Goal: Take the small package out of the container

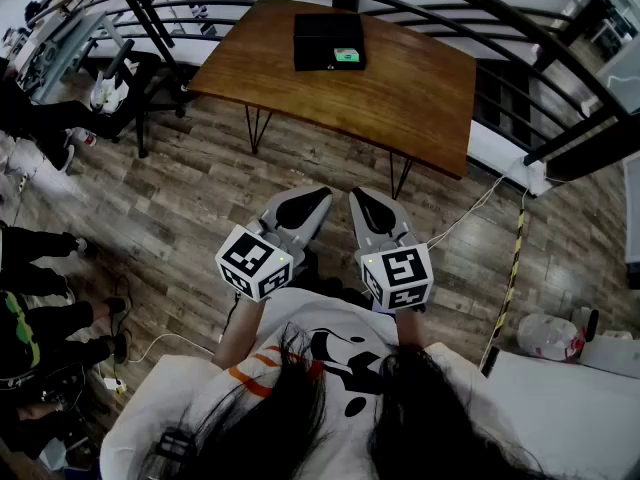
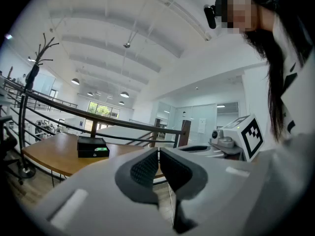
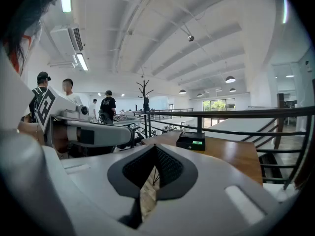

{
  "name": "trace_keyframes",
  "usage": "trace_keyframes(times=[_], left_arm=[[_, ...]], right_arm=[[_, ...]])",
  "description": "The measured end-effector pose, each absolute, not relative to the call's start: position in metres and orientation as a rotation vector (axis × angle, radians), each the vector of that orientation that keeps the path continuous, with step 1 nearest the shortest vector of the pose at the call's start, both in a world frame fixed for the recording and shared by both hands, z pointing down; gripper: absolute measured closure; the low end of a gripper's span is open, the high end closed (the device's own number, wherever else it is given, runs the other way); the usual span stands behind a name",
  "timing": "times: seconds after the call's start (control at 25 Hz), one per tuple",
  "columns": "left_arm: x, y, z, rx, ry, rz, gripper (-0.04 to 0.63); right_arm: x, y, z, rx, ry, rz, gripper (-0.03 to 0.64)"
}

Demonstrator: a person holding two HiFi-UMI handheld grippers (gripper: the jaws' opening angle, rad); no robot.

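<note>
Jaws of the left gripper (image 1: 320, 196) and the right gripper (image 1: 357, 196) are pressed together with nothing between them, and both are held over the floor (image 1: 190, 203). Ahead, well apart from both, the small green package (image 1: 347, 55) is seen in the black container (image 1: 318, 36) on the bench (image 1: 410, 93).

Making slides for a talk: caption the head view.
Left gripper and right gripper, both shut and empty, face a wooden table bearing a black container with a green package.
</note>
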State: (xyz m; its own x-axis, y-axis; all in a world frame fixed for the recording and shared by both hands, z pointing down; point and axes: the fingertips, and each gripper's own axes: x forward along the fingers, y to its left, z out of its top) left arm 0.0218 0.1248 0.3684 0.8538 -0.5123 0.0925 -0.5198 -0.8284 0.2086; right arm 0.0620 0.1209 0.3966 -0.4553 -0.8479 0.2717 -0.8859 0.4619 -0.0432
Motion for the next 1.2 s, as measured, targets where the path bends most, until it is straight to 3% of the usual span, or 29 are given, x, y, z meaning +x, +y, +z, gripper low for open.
trace_keyframes(times=[0.68, 1.2], left_arm=[[0.022, 0.085, 0.377, 2.793, -0.755, 0.064, 0.595], [-0.012, -0.017, 0.373, 2.784, -0.74, 0.081, 0.595]], right_arm=[[0.064, 0.083, 0.405, 1.531, -2.48, 0.298, 0.595], [0.03, -0.017, 0.403, 1.507, -2.465, 0.325, 0.595]])
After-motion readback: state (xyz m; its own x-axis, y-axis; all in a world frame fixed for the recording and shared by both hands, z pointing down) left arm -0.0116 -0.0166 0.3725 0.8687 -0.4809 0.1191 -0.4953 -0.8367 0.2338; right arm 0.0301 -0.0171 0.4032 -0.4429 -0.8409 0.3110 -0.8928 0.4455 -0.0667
